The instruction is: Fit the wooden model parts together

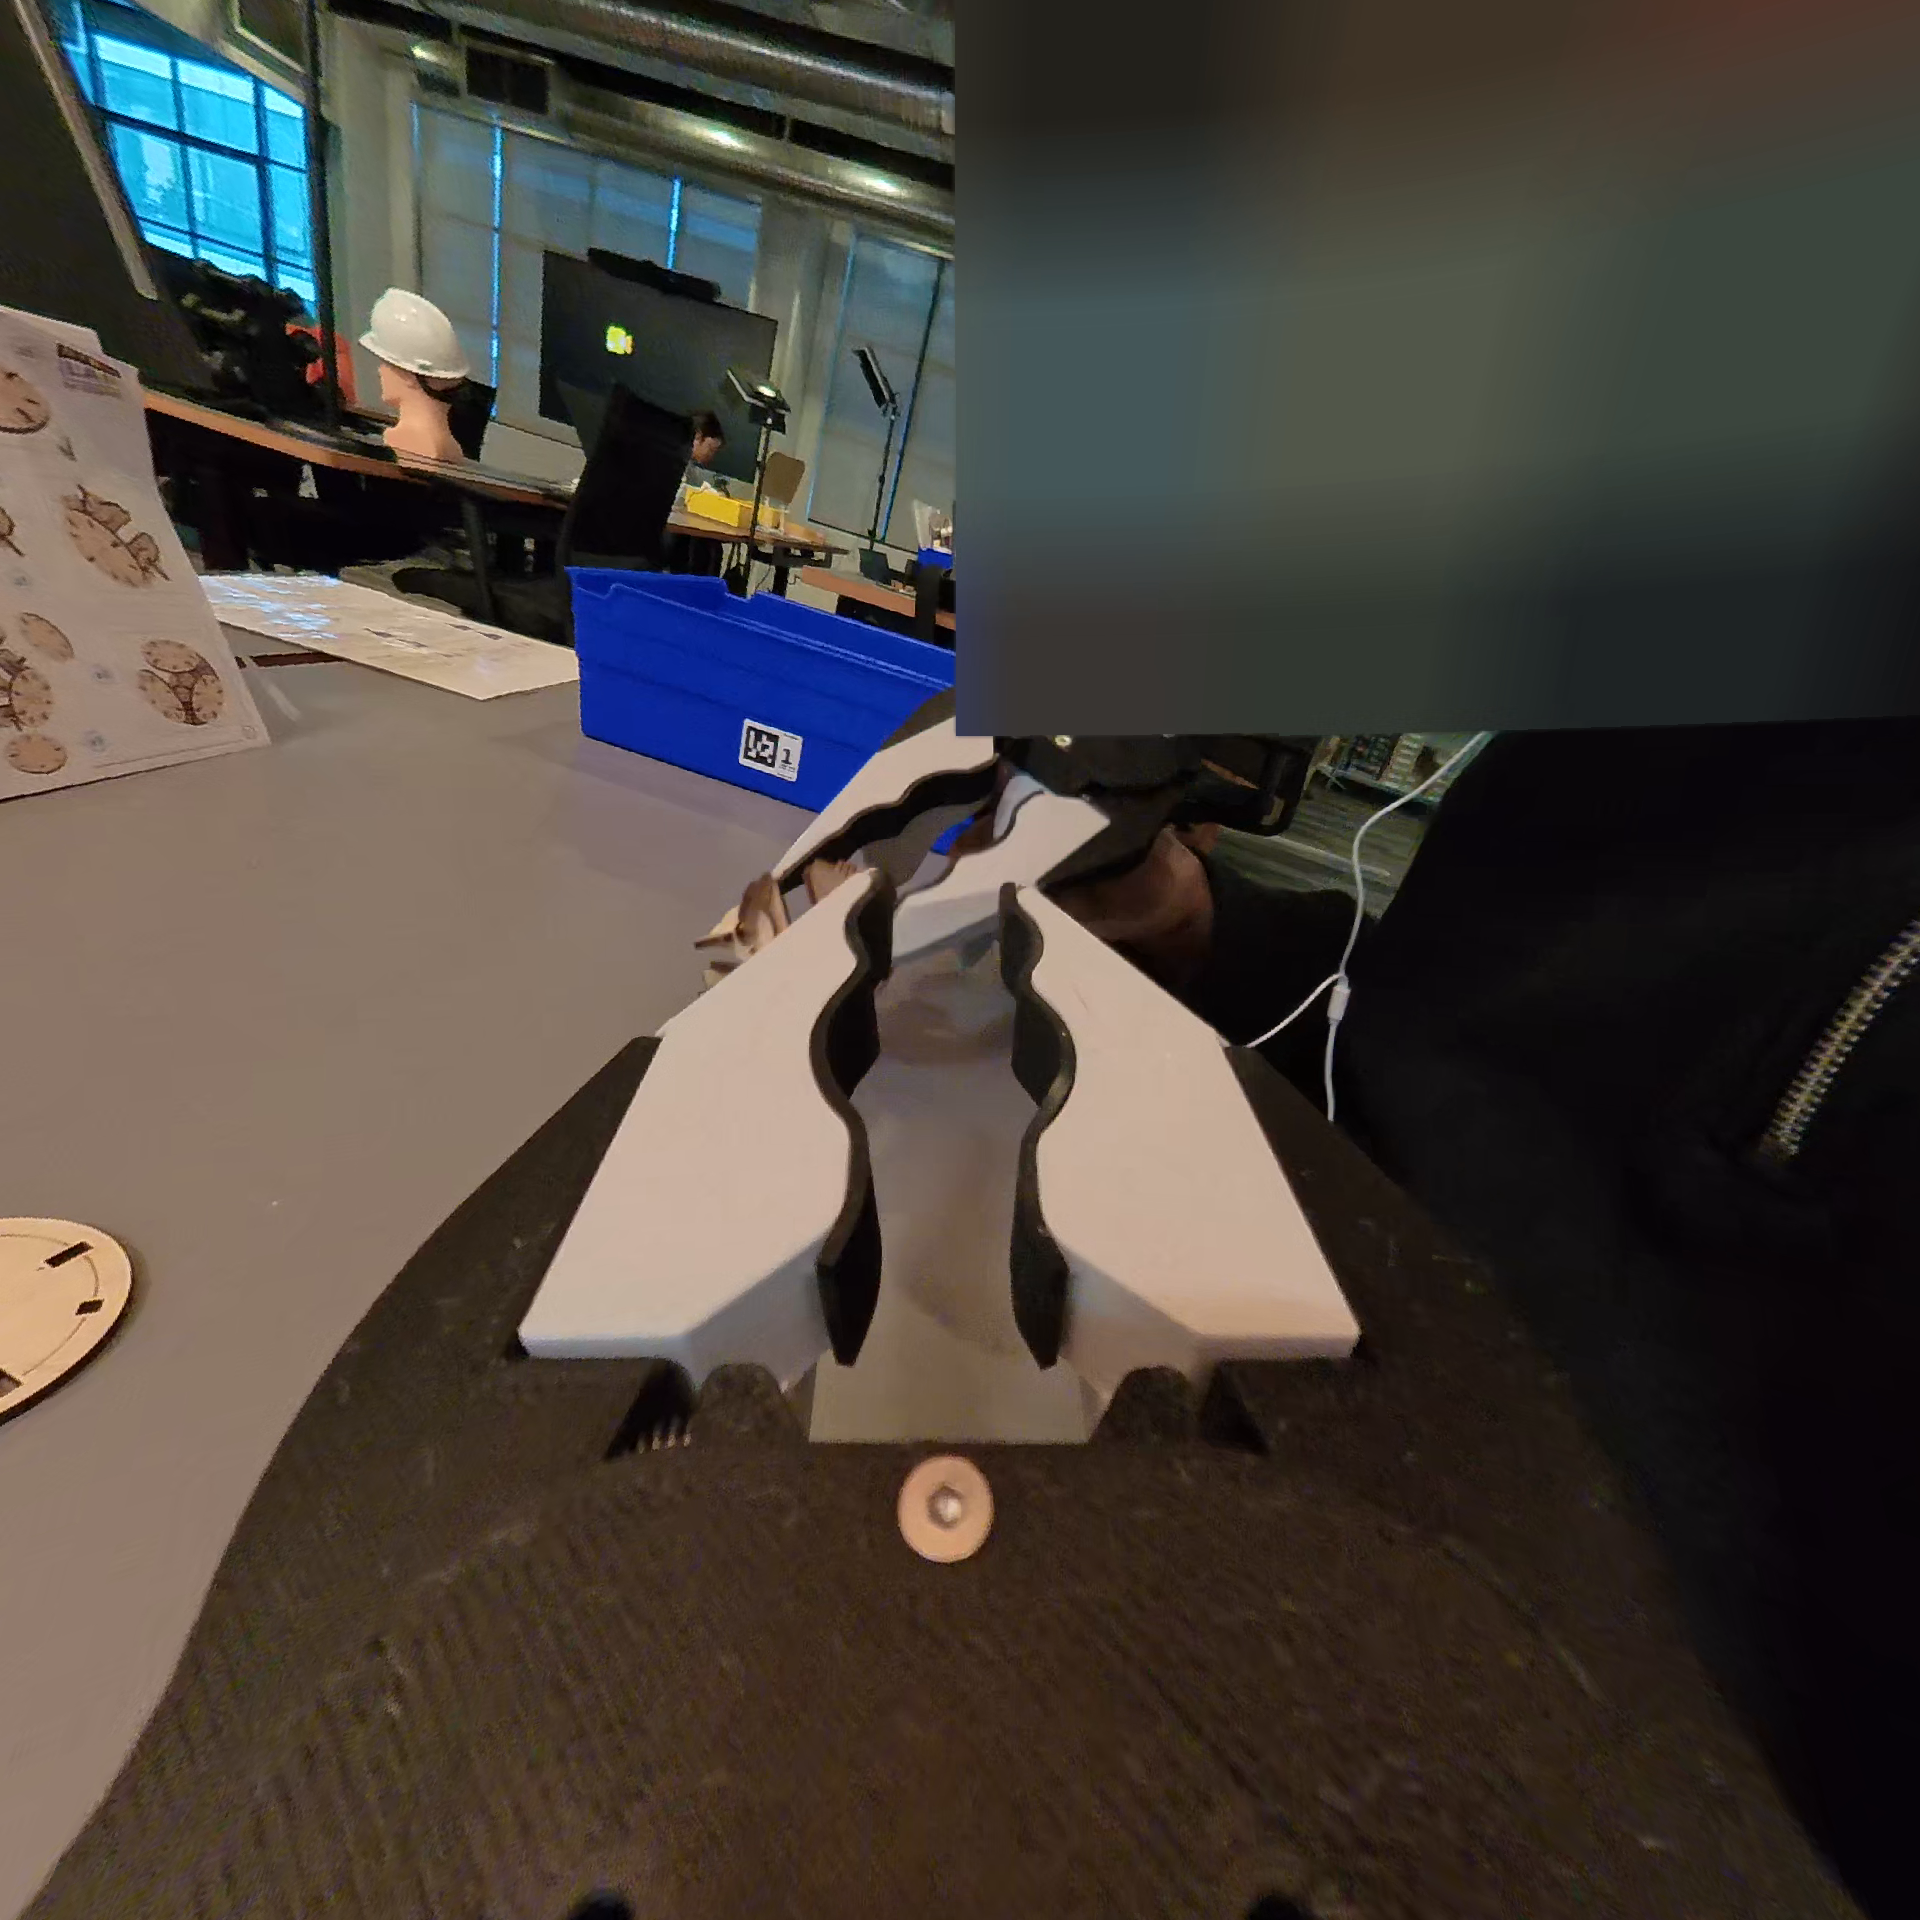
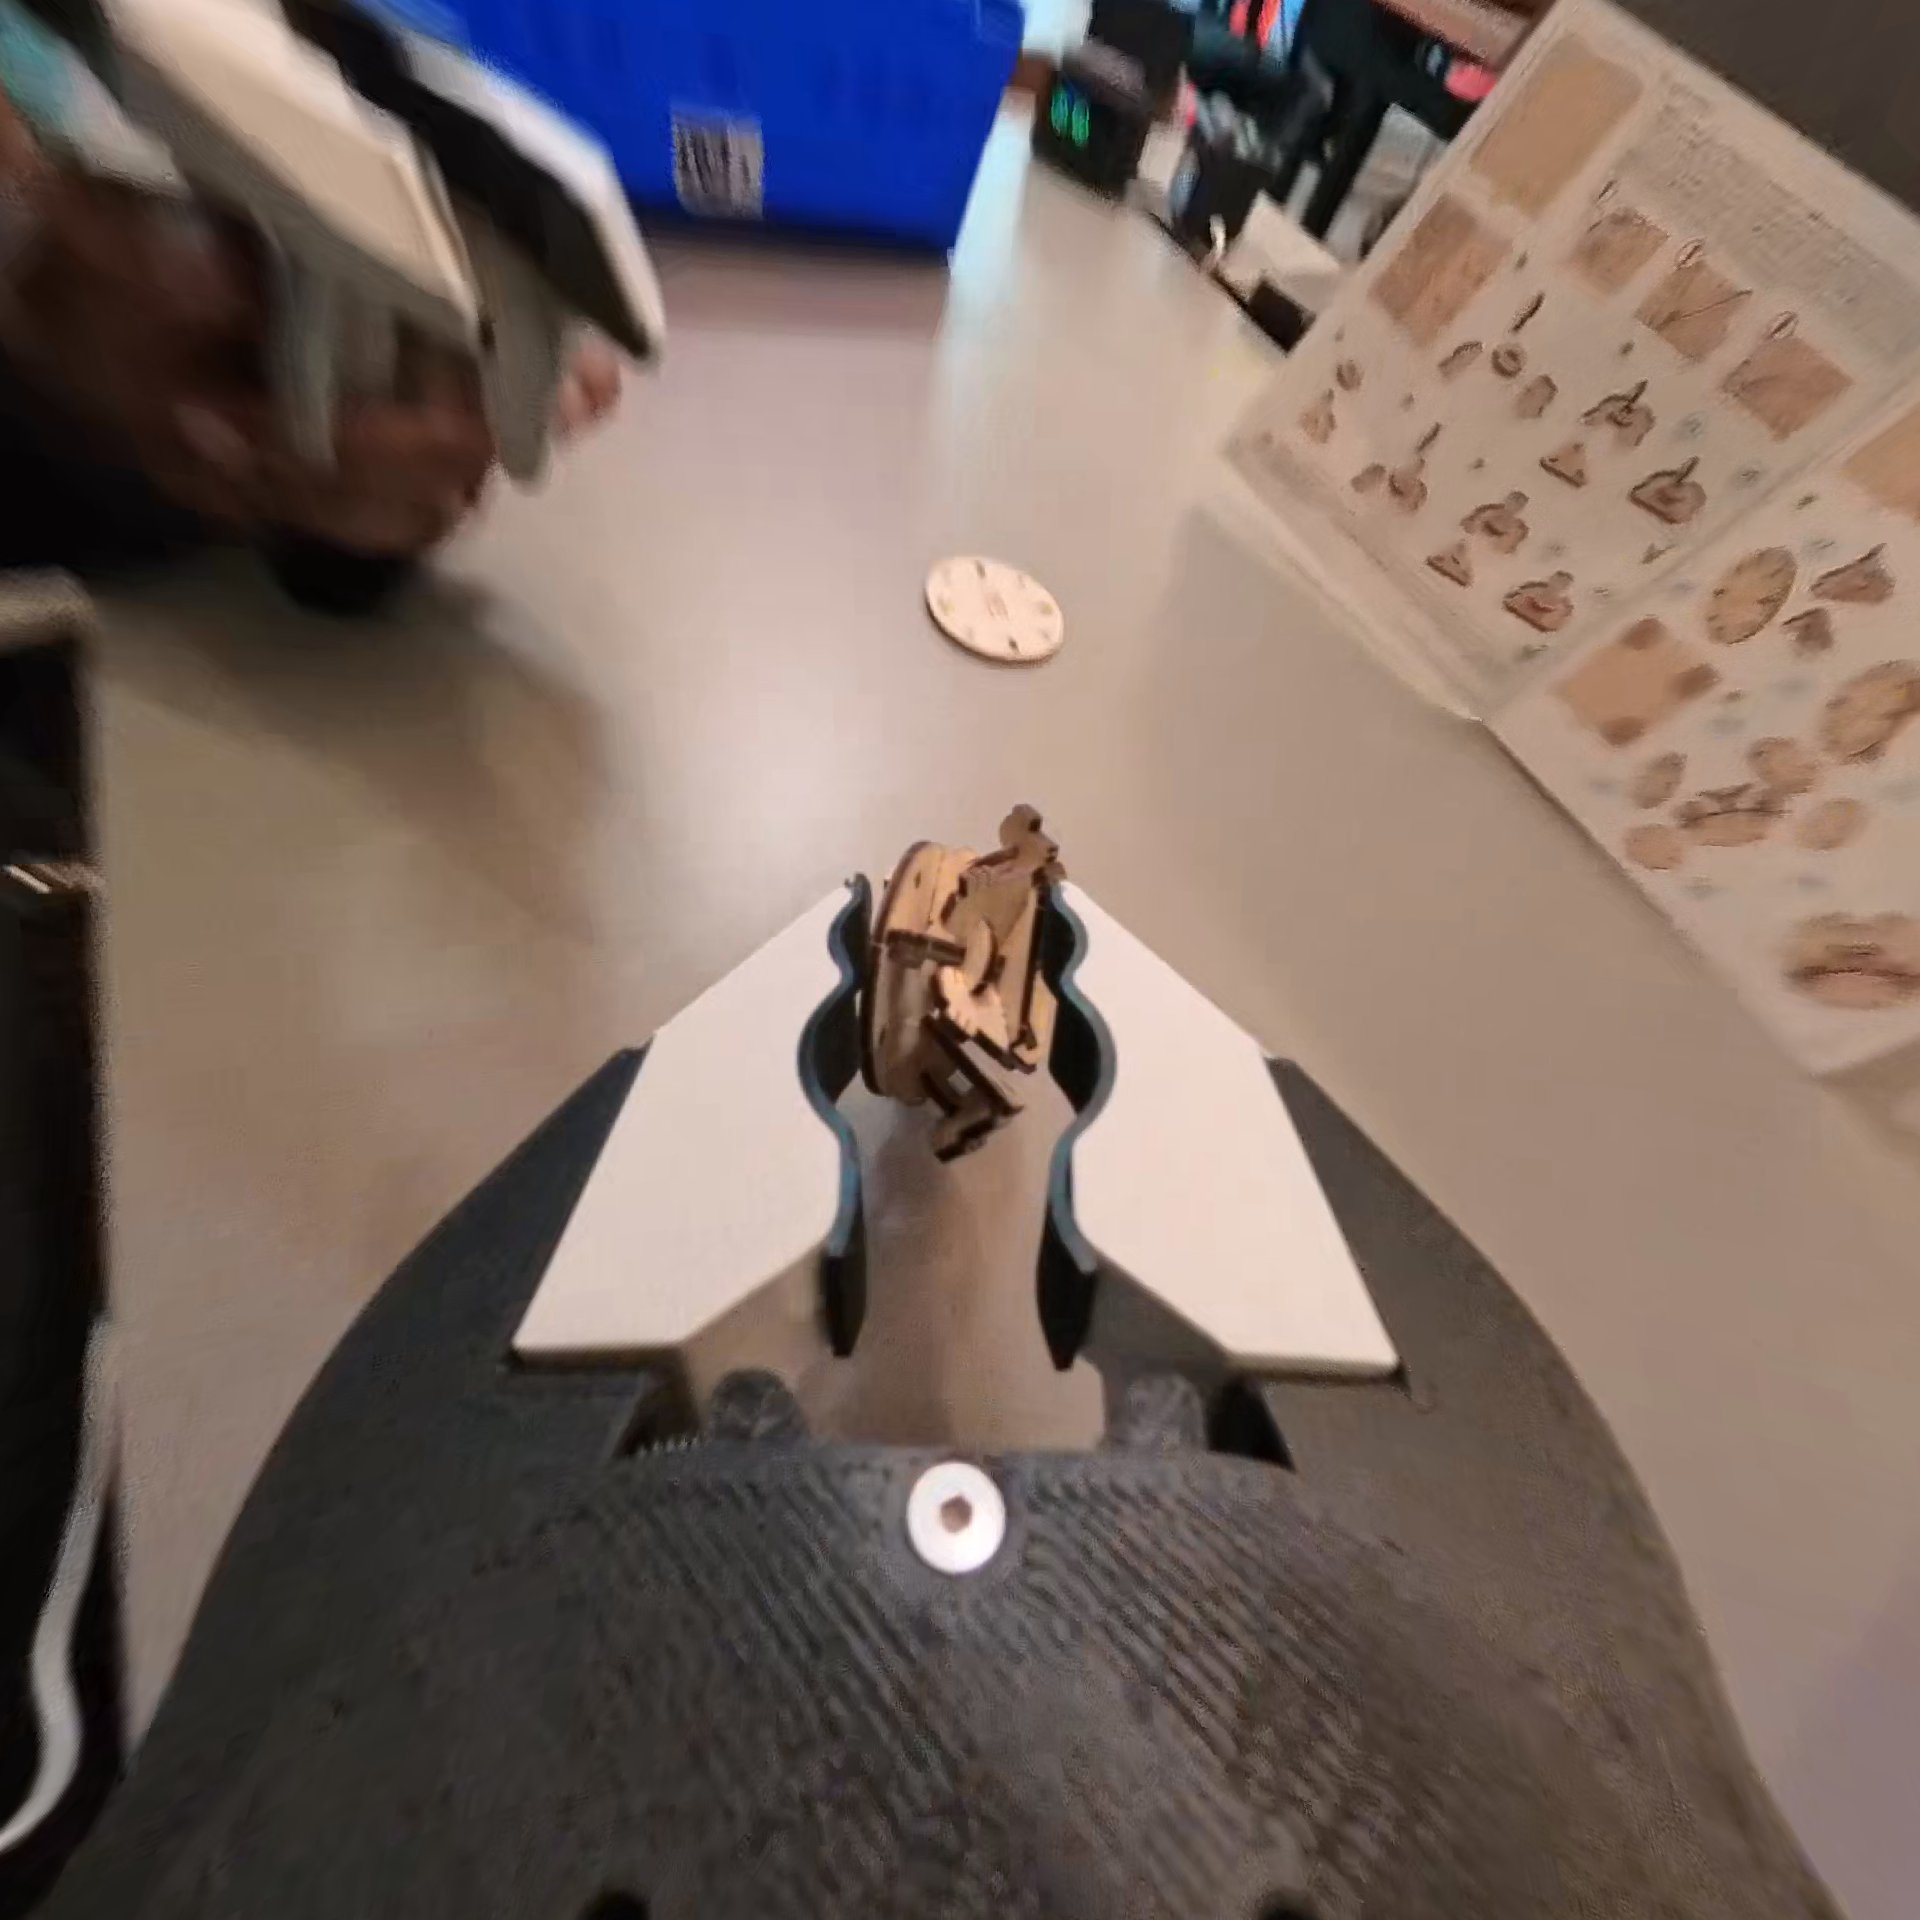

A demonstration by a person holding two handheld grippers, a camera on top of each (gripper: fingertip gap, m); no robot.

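Between the right hand-held gripper (image 2: 956, 925) pads, a light, probably fragile wooden assembly (image 2: 961, 982) sits clamped by its flat faces; left hand-held gripper (image 1: 940, 904) open, empty

The left gripper (image 1: 940, 894), at frame centre, has its 2 fingers parted with nothing between them. The right gripper (image 2: 956, 914) presses both pads on a wooden assembly (image 2: 961, 977) at centre frame.

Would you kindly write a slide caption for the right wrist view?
Right claw grips a wooden gear assembly above a grey table, wooden disc beyond.
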